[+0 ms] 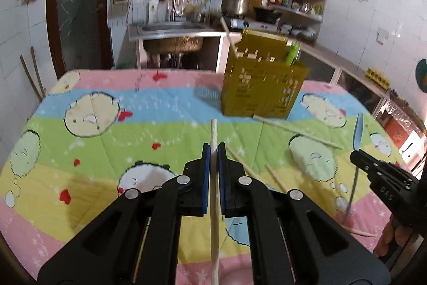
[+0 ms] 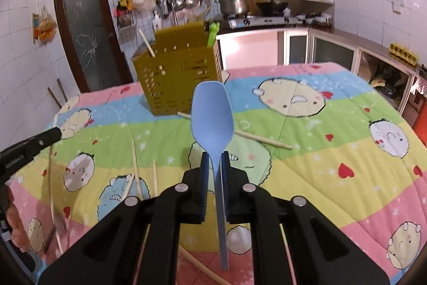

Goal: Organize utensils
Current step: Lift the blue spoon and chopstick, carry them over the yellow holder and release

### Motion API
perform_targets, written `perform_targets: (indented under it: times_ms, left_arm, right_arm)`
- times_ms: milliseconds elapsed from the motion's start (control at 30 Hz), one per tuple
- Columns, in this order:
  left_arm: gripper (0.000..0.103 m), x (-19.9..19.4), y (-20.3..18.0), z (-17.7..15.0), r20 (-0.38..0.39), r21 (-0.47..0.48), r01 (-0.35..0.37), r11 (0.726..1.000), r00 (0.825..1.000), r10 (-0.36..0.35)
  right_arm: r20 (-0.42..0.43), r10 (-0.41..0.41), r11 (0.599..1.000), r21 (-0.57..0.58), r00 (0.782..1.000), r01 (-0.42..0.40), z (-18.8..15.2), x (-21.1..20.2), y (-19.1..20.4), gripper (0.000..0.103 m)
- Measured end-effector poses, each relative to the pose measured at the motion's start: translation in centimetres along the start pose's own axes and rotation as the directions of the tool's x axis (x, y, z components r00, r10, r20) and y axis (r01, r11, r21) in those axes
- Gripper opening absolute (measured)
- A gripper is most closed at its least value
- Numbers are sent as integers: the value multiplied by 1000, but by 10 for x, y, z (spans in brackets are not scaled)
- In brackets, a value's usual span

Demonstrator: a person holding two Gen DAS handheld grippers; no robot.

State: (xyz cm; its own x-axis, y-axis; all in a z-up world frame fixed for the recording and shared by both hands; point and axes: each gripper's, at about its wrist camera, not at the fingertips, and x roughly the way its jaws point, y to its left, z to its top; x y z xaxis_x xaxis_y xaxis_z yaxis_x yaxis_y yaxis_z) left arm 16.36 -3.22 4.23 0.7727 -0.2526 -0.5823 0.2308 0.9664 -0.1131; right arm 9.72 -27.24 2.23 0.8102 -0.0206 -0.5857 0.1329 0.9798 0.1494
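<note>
Left tongs [image 1: 214, 148] clenched on a pale wooden chopstick [image 1: 214, 135], right tongs [image 2: 215, 159] clamping a light-blue plastic spoon [image 2: 212, 119], near a perforated olive-yellow plastic utensil holder [image 2: 177, 79] on the table

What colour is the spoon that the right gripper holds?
Light blue; the spoon shows best in the right wrist view.

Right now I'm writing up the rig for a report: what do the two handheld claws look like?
Both are alike: the left claw and right claw are matte black plastic, with chunky linkage arms joined by round silver pins and blue pads lining the fingers. Seen from the left camera, the right claw's side carries small pale lettering, too blurred to read. No cables show. A bare hand grips its black handle.
</note>
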Motion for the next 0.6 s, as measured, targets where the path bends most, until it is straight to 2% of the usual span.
perform_targets:
  times_ms: [267,600]
  left_arm:
    - [4,-31,-4,10,129,6,-15,1000,992,14]
    - [4,-45,-2,10,197,10,-26,1000,980,24]
  right_arm:
    - [101,-18,1000,-16,995,19,7,-26,3,9]
    - [130,-31,999,-27,991,35,6,-32,4,9]
